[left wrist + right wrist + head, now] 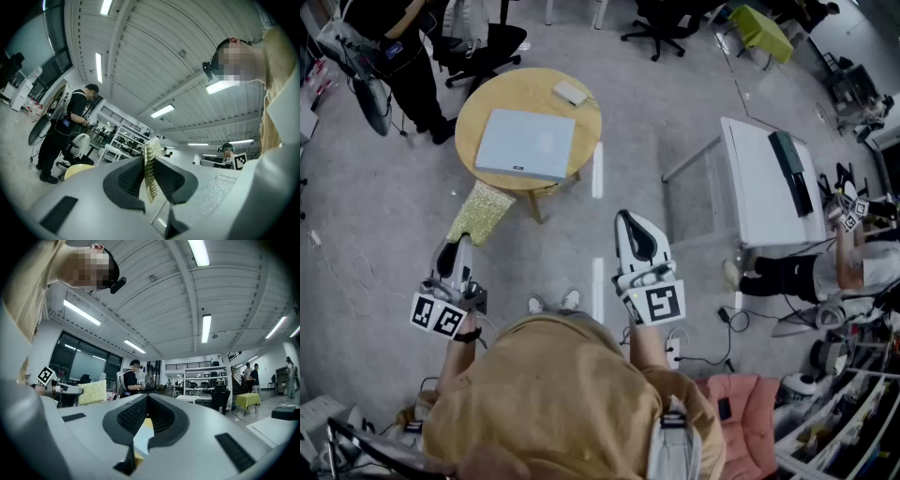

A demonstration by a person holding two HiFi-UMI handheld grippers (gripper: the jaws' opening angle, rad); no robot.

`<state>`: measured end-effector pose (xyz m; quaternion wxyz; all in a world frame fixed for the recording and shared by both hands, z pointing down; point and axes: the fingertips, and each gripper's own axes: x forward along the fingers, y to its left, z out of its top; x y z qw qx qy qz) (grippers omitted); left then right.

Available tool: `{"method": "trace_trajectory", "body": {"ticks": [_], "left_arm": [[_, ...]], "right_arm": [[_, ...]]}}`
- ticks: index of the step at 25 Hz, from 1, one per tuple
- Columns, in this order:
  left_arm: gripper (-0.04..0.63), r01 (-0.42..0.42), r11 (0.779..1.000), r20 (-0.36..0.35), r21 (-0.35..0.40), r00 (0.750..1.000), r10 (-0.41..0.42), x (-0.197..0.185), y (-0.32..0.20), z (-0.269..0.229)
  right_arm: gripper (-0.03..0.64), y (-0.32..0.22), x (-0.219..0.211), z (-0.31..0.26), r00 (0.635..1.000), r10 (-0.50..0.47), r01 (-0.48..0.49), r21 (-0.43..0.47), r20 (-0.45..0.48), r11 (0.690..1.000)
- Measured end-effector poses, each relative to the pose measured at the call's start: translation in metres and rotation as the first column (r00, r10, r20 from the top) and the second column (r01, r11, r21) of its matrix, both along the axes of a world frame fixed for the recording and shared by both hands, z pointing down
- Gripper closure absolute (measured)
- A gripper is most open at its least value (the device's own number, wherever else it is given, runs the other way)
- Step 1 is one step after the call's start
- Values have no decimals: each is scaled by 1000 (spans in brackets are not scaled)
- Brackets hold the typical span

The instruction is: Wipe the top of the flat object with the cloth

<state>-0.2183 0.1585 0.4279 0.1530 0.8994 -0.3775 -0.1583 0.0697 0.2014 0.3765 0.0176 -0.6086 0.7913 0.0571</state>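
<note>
A light blue flat object [525, 143] lies on a round wooden table [492, 98] ahead of me. My left gripper [455, 247] is shut on a yellow-green waffle cloth [481, 213], which hangs in the air just short of the table's near edge. In the left gripper view the cloth [152, 146] stands up between the closed jaws of that gripper [149, 163]. My right gripper [628, 223] is held over the floor to the right of the table, shut and empty. In its own view this gripper [147, 398] points at the table, with the cloth [93, 392] off to its left.
A small white item [570, 92] lies on the table's far side. A person in black [403, 56] stands left of the table beside an office chair [487, 47]. A white desk [759, 183] and a seated person [825, 272] are at the right. A power strip [673, 352] lies on the floor.
</note>
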Motion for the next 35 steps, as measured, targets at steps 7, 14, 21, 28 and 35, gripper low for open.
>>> {"method": "trace_trajectory", "body": {"ticks": [7,14,21,28,35], "left_arm": [[534,17,1000,-10,0,1000,-17,21,1,-9],[534,33,999,-5,-12,999,-33,33,-3,-5],[534,62,998,7,-15,998,-62,53,-3,-6],[534,123,992,16,5,992,-123,68,1,-5],[534,153,988,33,1,988,-153,78,5,-6]], "right_arm": [[617,0,20,3,998,-41,40,-25,-37,999],[617,-6,33,7,998,-60,60,-18,3,998],[615,-10,56,7,993,-100,100,0,56,995],[615,-6,82,17,989,-137,137,8,62,991],[615,-9,95,25,983,-163,163,1,90,987]]}}
